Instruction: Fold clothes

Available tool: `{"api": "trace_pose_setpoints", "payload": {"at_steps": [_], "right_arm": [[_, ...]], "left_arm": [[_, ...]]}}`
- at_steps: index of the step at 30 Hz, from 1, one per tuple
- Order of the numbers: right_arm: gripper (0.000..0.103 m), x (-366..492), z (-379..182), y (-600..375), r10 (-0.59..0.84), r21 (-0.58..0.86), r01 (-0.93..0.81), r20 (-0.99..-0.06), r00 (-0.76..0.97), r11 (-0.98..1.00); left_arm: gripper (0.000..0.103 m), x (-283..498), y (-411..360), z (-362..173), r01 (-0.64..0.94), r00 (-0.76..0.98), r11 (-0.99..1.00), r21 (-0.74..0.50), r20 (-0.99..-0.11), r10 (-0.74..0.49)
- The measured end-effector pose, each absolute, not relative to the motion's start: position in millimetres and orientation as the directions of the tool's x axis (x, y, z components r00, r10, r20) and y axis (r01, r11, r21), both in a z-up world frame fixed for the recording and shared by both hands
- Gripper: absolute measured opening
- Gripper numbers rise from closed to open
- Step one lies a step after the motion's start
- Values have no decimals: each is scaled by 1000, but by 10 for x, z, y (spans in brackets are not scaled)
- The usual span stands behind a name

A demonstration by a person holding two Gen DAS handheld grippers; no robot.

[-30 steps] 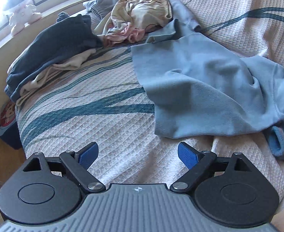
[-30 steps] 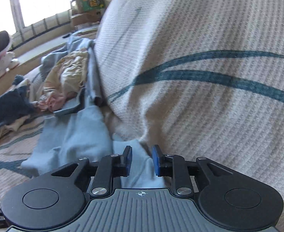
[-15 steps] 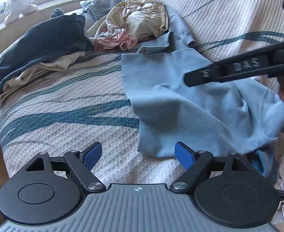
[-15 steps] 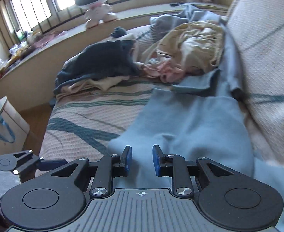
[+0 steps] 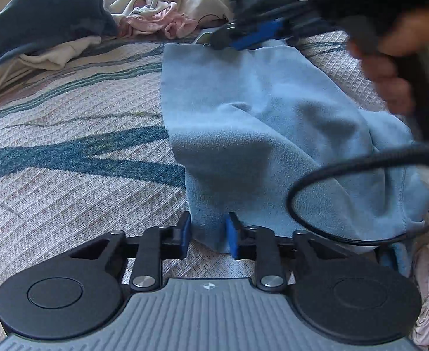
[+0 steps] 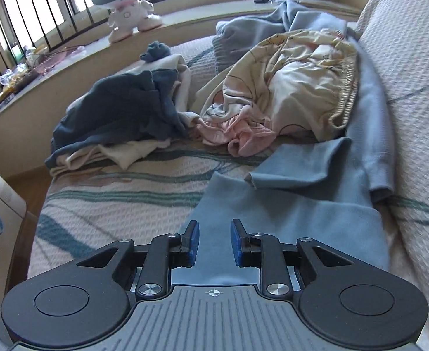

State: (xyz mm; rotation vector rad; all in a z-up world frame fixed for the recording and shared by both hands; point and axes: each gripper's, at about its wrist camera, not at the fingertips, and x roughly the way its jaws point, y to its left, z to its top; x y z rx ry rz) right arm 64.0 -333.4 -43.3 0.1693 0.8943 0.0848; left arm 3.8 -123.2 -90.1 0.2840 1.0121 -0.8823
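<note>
A light blue garment (image 5: 258,117) lies crumpled on the patterned bed cover (image 5: 68,175). My left gripper (image 5: 207,235) is narrowed onto its near bottom corner, and the cloth fills the gap between the blue pads. In the left wrist view my right gripper (image 5: 223,39), held by a person's hand (image 5: 389,67), sits at the garment's far edge. In the right wrist view the blue garment (image 6: 302,225) runs between the right gripper (image 6: 213,244) fingers and under its body, with a folded sleeve (image 6: 296,166) ahead.
A dark blue and cream pile (image 6: 121,111) lies at the left. Cream and pink clothes (image 6: 296,82) are heaped at the back, near the cushion (image 6: 413,44). A toy figure (image 6: 126,8) stands on the window sill. A black cable (image 5: 316,175) loops over the garment.
My left gripper moved forward to the garment's near corner and closed from wide open onto it. The right gripper swung from the cushion across to the far edge, dragging the garment flatter.
</note>
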Motion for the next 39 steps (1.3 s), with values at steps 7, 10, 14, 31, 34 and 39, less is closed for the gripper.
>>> {"api": "trace_pose_setpoints", "payload": {"at_steps": [7, 10, 14, 31, 34, 39], "right_arm": [[35, 1241, -752, -3222, 112, 172, 51, -810, 575, 984], [35, 1407, -873, -3173, 93, 158, 70, -827, 555, 985], [35, 1464, -978, -3117, 65, 122, 71, -842, 536, 990], [4, 1030, -290, -3019, 176, 259, 29, -730, 660, 965], [4, 983, -48, -2745, 273, 328, -52, -677, 684, 943], [4, 1010, 213, -2040, 420, 375, -221, -613, 670, 900]], "left_arm": [[8, 7, -1126, -852, 745, 196, 634, -208, -840, -506], [8, -1, -1065, -831, 739, 186, 637, -219, -842, -506], [8, 23, -1016, -836, 723, 179, 650, -232, -847, -501], [8, -167, -527, -539, 671, 238, 693, -262, -810, -536], [8, -248, -315, -422, 646, 282, 722, -248, -801, -527], [8, -371, 195, -237, 580, 373, 789, -201, -796, -477]]}}
